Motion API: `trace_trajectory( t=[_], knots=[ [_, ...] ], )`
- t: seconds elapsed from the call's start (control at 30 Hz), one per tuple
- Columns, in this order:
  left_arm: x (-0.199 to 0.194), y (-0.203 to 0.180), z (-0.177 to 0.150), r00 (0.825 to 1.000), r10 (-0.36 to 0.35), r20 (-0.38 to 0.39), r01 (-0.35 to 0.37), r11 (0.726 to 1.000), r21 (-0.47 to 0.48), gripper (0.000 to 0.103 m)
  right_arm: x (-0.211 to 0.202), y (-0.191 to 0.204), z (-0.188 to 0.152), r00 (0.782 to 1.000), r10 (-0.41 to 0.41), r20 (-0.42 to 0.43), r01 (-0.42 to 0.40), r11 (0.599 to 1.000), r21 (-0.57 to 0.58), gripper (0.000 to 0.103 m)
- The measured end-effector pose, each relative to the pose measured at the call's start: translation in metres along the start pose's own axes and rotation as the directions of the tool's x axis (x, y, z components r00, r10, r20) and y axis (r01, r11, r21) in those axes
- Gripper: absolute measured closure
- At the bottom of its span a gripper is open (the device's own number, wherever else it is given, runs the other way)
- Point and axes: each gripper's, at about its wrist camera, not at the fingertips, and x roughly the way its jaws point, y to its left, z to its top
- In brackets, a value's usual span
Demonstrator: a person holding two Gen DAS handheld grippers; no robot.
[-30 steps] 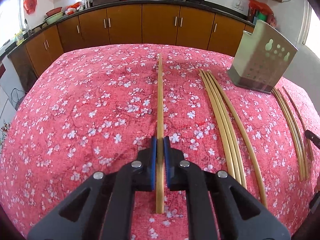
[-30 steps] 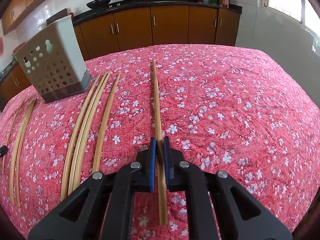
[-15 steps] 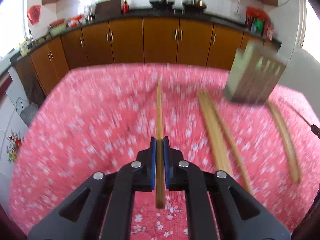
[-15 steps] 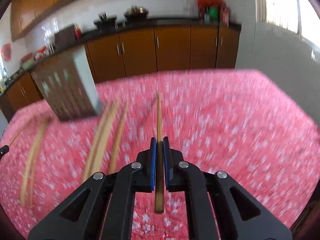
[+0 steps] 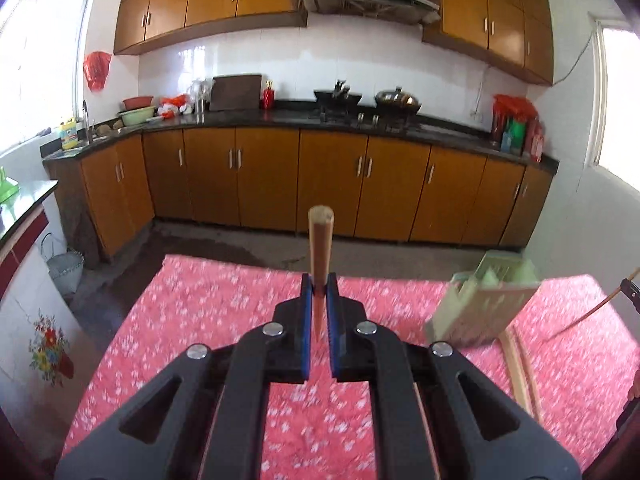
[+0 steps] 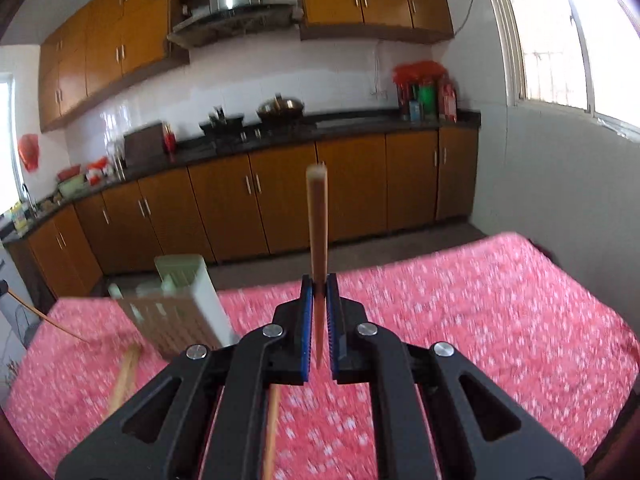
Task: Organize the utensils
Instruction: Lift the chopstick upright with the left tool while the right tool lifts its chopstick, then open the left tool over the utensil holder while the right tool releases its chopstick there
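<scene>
Gripping one chopstick (image 5: 320,248) each, both claws are raised above the red cloth (image 5: 200,312). Left gripper (image 5: 319,312) view: holder (image 5: 480,312) at 3 o'clock, loose chopsticks (image 5: 520,368) below it. Right gripper (image 6: 319,312) view: its own chopstick (image 6: 317,224), holder at 9 o'clock, window (image 6: 560,40) at 1 o'clock.

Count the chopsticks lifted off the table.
2. One chopstick is clamped in the left gripper, the other chopstick in the right gripper. Those lying on the tablecloth are blurred and partly hidden.
</scene>
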Motion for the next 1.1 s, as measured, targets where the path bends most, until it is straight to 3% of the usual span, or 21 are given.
trace_trajectory(
  t=[0.13,0.27,0.37,0.5,0.7,0.9,0.97,1.03,1.1],
  knots=[
    [-0.021,-0.021,0.037,0.993,-0.070,0.092,0.071,0.997,-0.003,0.095,-0.017,0.014,0.044,0.991,0.081,0.108,-0.086,0.996,0.037,0.096],
    [-0.035,-0.051,0.067,0.969,-0.189,0.159,0.195,0.981,-0.023,0.095,-0.031,0.032,0.073,0.963,0.180,0.199,-0.196,0.979,0.062,0.096],
    [-0.037,-0.077,0.074,0.953,-0.246,0.177,0.250,0.968,-0.001,0.095,-0.028,0.049,0.079,0.950,0.234,0.207,-0.248,0.968,0.042,0.096],
    [-0.024,-0.105,0.064,0.940,-0.307,0.149,0.307,0.951,0.022,0.095,-0.012,0.065,0.069,0.950,0.258,0.177,-0.262,0.965,-0.001,0.095],
    [0.019,-0.135,0.038,0.948,-0.312,0.062,0.308,0.950,0.057,0.095,0.023,0.075,0.049,0.967,0.240,0.083,-0.241,0.971,-0.005,0.095],
    [0.045,-0.137,0.028,0.955,-0.298,0.015,0.297,0.954,0.032,0.095,0.036,0.074,0.036,0.972,0.233,0.033,-0.233,0.972,0.005,0.095],
    [0.044,-0.131,0.026,0.956,-0.292,0.021,0.291,0.956,0.022,0.093,0.035,0.072,0.034,0.972,0.233,0.029,-0.233,0.972,0.012,0.090],
    [0.038,-0.123,0.022,0.956,-0.291,0.030,0.291,0.957,0.013,0.087,0.032,0.069,0.034,0.973,0.230,0.036,-0.231,0.973,0.024,0.068],
    [0.033,-0.118,0.023,0.957,-0.288,0.047,0.288,0.958,0.000,0.080,0.025,0.068,0.036,0.972,0.227,0.055,-0.229,0.973,0.029,0.066]
  ],
)
